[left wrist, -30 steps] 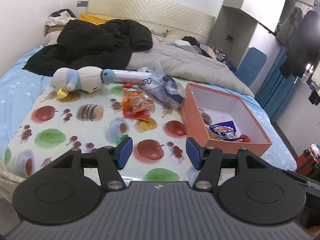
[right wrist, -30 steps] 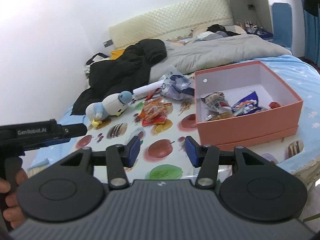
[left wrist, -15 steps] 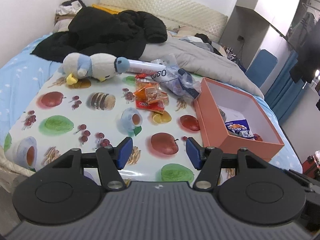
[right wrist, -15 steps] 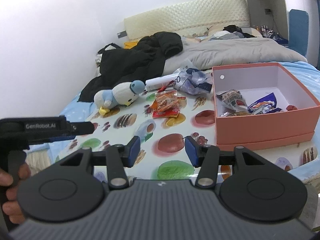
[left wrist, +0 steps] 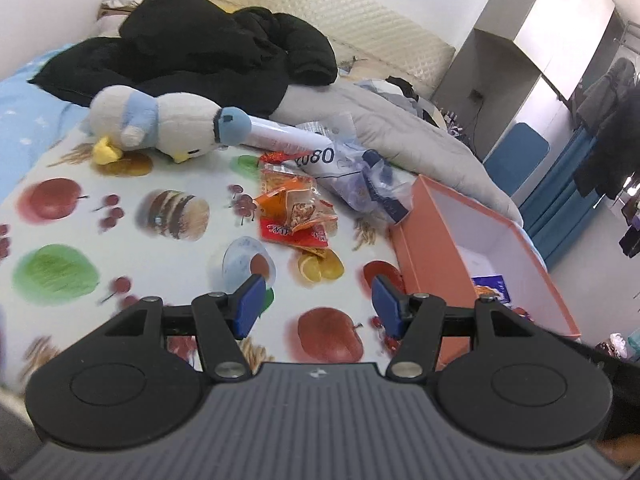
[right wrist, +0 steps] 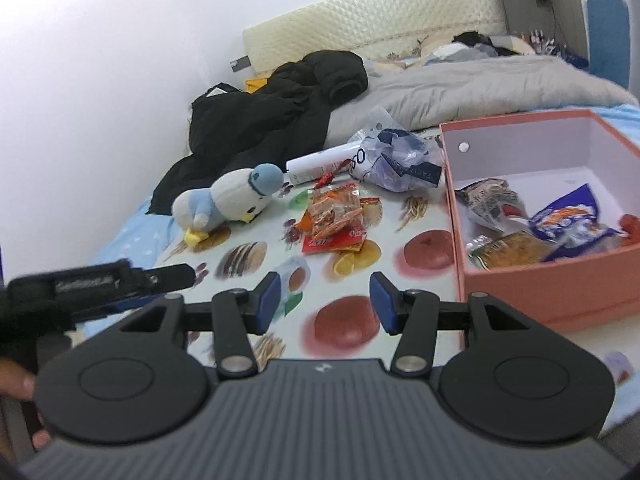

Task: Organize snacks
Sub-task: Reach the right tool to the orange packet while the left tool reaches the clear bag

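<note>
A small heap of orange and red snack packets (left wrist: 296,210) (right wrist: 338,216) lies on the fruit-print cloth (left wrist: 80,236) (right wrist: 424,216) spread over the bed. To the right stands an open salmon box (left wrist: 430,236) (right wrist: 520,280) that holds several snack bags (right wrist: 560,222). My left gripper (left wrist: 316,306) hovers open over the cloth, short of the packets, with nothing between its blue pads. My right gripper (right wrist: 324,302) is open and empty too, just left of the box's near corner. The left gripper's body shows at the left edge of the right wrist view.
A plush penguin (left wrist: 160,120) (right wrist: 228,200) lies at the cloth's far left. Behind the packets are a white tube (left wrist: 280,138) (right wrist: 320,164) and a crumpled clear plastic bag (left wrist: 368,188) (right wrist: 396,160). A black jacket (left wrist: 192,56) and a grey duvet (left wrist: 400,132) fill the bed beyond.
Both grippers have moved forward and down toward the cloth, so the snack packets, penguin and box appear larger and nearer. Jaw openings look unchanged.
</note>
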Tool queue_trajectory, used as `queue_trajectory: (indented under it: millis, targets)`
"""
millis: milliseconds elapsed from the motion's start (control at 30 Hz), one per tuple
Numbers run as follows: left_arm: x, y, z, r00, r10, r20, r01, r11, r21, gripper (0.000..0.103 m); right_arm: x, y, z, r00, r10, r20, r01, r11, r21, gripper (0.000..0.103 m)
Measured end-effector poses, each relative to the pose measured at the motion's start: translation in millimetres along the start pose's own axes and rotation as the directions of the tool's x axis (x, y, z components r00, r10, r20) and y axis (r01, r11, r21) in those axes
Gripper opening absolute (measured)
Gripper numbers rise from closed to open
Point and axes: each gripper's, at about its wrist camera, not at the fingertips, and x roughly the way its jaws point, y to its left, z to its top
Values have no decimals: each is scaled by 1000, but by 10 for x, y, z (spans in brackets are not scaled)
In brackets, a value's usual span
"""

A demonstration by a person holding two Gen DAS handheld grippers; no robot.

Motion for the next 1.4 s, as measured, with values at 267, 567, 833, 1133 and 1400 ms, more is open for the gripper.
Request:
queue_trajectory:
  millis: [267,567,833,1133,1400]
  targets:
    - [953,253,121,999,-35,-37,34,999,-21,64,816,-193,299,995,93,-30,-92,995,25,52]
    - [1722,414,358,997,-71,-21,70,996,-64,60,1759,-306,798,986,124,-112,-123,992,23,52]
    - [2091,479,482,992,-127,-24,124,987,-101,60,2699,-465,1036,973,65,-223,-59,998,33,54]
    - [2355,480,416,993,-119,-23,117,988,-97,60,3369,-621,1154,957,32,-288,-12,997,71,44]
    - [2515,546,324,987,-154,-37,148,979,-142,43,3603,-707,1098,935,74,-347,-39,994,107,33]
